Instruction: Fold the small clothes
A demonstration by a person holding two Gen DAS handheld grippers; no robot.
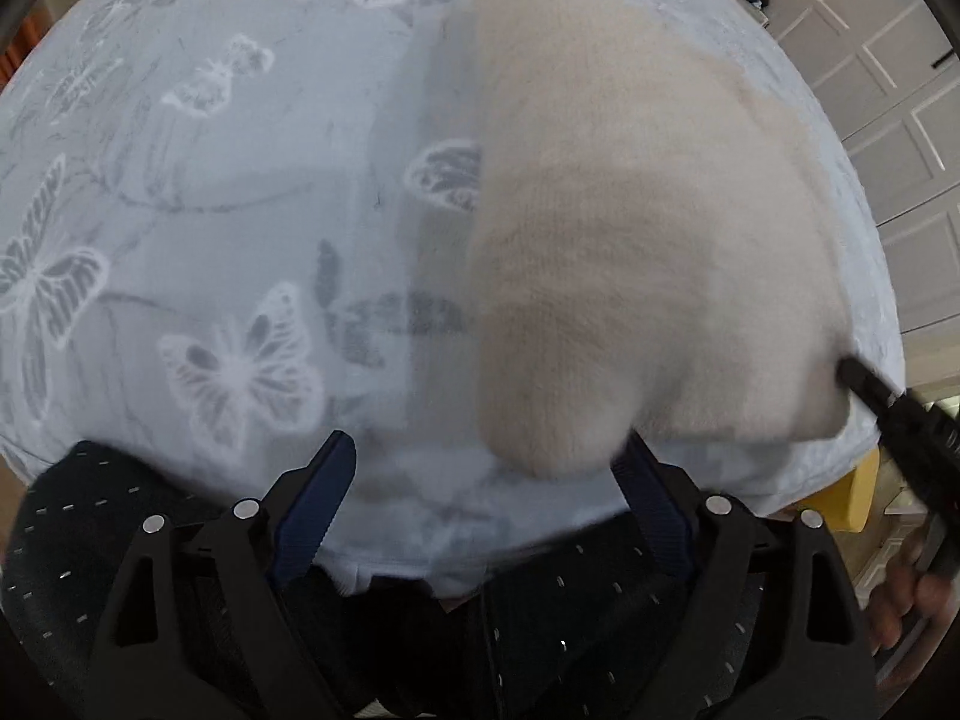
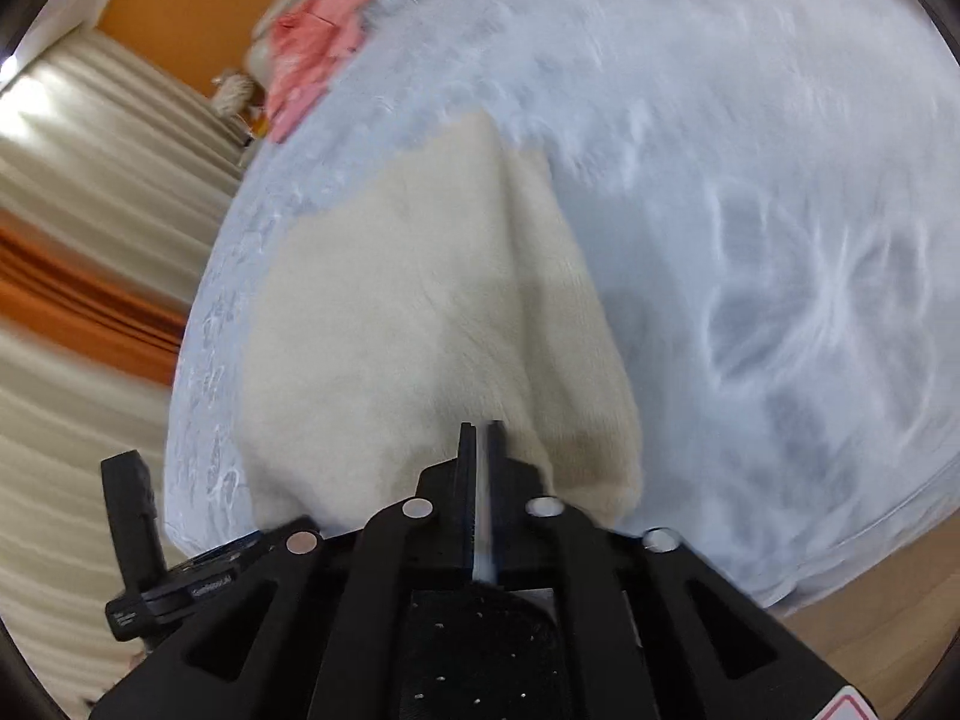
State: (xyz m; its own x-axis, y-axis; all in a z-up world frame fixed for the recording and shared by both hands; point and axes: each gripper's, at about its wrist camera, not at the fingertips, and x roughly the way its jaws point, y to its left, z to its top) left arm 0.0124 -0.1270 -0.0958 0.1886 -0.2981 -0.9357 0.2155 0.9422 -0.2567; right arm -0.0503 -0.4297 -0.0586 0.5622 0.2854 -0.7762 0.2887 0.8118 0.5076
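Two grippers show on my feeds, and I place everything against the cream knit garment point(image 1: 630, 228) that lies spread on the pale blue butterfly-print cover point(image 1: 210, 210).

My left gripper point(image 1: 486, 462) sits at the garment's near edge with its blue-padded fingers point(image 1: 327, 480) spread wide apart. One rounded lobe of the knit bulges down toward the gap between them, close against the right-hand pad, though the blur there stops me from saying whether it touches. Nothing is clamped in it.

My right gripper point(image 2: 480, 438) is at the garment's near right corner. From its own camera the two dark fingers stand pressed nearly together, with only a thin pale strip between them; I cannot tell whether that strip is fabric, so I cannot confirm a pinch on the knit. From the left camera its black fingertip point(image 1: 858, 375) meets the corner of the garment, where the cloth ends just above the cover's edge.

Beyond the garment's far end, at the cover's far rim, lies a crumpled pink cloth point(image 2: 312, 54). Off to the garment's left in the right camera hang cream curtains point(image 2: 78, 180) with an orange band, and to its right in the left camera stand white panelled doors point(image 1: 888, 78).
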